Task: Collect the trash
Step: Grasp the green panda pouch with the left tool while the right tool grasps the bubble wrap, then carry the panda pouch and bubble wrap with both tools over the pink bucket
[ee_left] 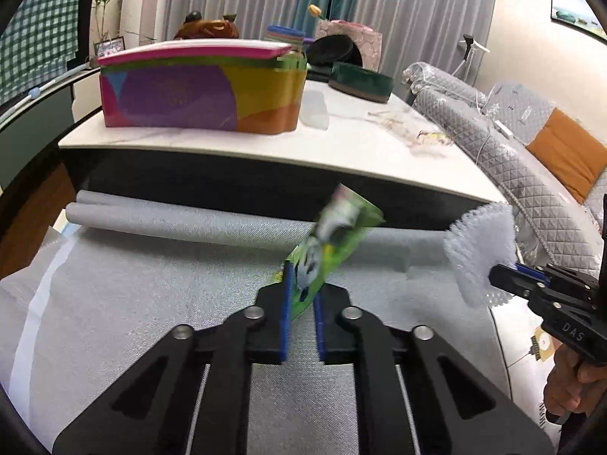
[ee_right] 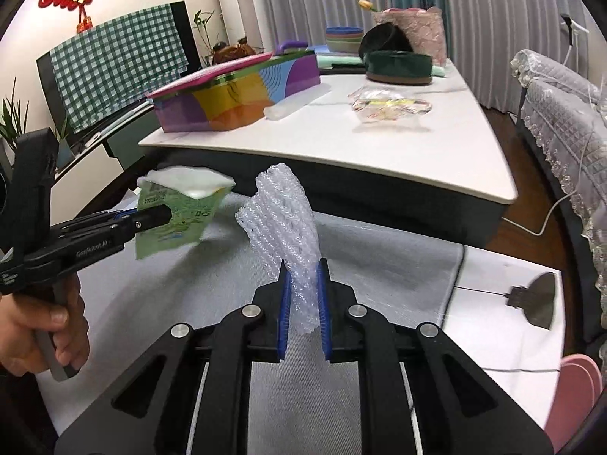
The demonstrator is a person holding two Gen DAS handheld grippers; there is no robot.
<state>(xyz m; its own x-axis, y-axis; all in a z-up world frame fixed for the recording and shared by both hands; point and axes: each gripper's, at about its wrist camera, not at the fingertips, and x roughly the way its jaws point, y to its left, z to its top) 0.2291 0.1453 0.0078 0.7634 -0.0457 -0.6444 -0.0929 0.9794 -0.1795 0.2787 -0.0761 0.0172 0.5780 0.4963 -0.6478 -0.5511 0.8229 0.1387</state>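
My left gripper (ee_left: 302,288) is shut on a green snack wrapper (ee_left: 334,242) with a panda print, held above the grey cloth (ee_left: 170,265). In the right wrist view the left gripper (ee_right: 167,214) shows at the left with the green wrapper (ee_right: 178,212). My right gripper (ee_right: 303,288) is shut on a white foam net sleeve (ee_right: 282,216), which stands up between the blue pads. In the left wrist view the right gripper (ee_left: 493,276) holds the foam net (ee_left: 480,246) at the right. A clear crumpled plastic wrapper (ee_right: 387,106) lies on the white table (ee_right: 417,159).
A colourful box (ee_left: 201,91) with a pink lid stands on the table (ee_left: 265,144), with a clear tube (ee_right: 296,104) beside it. A dark green round tin (ee_right: 398,66), stacked bowls (ee_right: 343,38) and a pink bag (ee_right: 413,30) stand farther back. A quilted sofa (ee_left: 512,144) is at the right.
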